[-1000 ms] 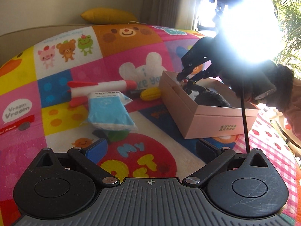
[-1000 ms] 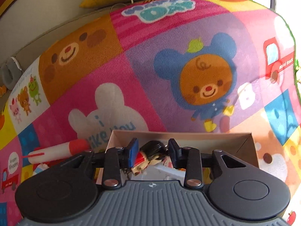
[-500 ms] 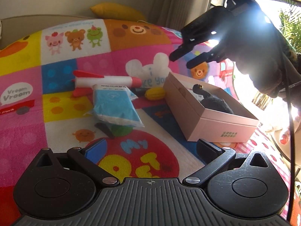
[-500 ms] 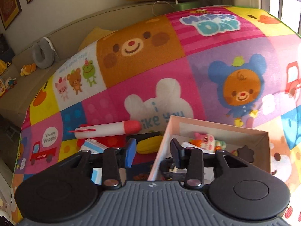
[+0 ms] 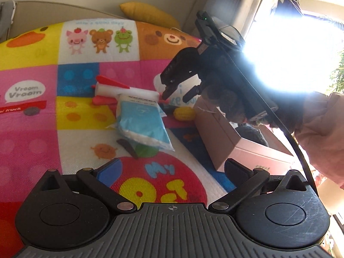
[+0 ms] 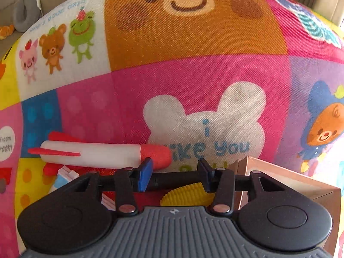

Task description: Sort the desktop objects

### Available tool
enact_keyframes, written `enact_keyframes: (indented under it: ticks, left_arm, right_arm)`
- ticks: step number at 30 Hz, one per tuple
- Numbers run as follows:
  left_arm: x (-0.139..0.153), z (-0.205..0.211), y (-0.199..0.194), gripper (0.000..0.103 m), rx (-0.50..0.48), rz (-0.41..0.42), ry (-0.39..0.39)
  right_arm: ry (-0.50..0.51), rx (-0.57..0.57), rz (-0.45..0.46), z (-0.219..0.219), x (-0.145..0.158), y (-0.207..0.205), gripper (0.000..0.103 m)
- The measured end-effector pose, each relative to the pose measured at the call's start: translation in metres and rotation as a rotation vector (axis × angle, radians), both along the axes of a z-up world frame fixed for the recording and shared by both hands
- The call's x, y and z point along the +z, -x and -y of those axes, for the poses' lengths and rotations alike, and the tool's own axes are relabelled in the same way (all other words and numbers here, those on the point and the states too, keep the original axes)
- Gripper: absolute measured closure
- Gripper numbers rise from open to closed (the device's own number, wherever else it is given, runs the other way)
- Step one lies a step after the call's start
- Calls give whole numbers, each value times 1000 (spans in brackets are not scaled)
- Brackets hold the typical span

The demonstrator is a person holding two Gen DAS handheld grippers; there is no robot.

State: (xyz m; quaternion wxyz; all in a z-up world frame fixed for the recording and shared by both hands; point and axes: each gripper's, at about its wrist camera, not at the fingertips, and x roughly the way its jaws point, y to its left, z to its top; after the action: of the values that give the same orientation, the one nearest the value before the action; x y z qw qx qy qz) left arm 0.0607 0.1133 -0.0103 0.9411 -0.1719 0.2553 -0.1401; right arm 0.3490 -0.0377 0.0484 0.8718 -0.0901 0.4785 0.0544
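Right now my right gripper (image 6: 174,173) hangs part-open w/ nothing between its fingers, just over the red foam nose of the white-bodied toy rocket (image 6: 101,153) lying on the cartoon-print play mat (image 6: 193,75). My left gripper (image 5: 172,173) is wide open, empty, low over the mat. Risk: the soft rocket may roll or squash if I clamp off-centre near the nose, or I nudge the yellow ribbed corn toy (image 5: 184,113) beside the pink cardboard box (image 5: 228,144). Window glare hides most of the box interior; the blue-and-white plastic packet (image 5: 143,123) covers something green I can't ID.
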Motion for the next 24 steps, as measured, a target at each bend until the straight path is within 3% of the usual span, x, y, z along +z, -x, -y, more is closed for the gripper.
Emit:
enact_keyframes:
  ticks: [7, 8, 10, 11, 22, 24]
  left_arm:
    - [0, 1, 2, 0, -17, 20, 4]
    - [0, 0, 2, 0, -15, 17, 7]
    - [0, -1, 1, 0, -10, 11, 15]
    - [-1, -2, 1, 0, -8, 10, 16]
    - [-3, -4, -3, 0, -12, -5, 36]
    - [-4, -5, -4, 0, -13, -10, 49]
  right_arm:
    - [-133, 87, -140, 13, 12, 8, 56]
    - [-137, 89, -119, 15, 17, 10, 48]
    - [-99, 88, -80, 14, 20, 9, 29]
    - [-72, 88, -68, 14, 19, 8, 26]
    - [140, 207, -124, -17, -11, -9, 18]
    - [137, 212, -128, -17, -9, -8, 20]
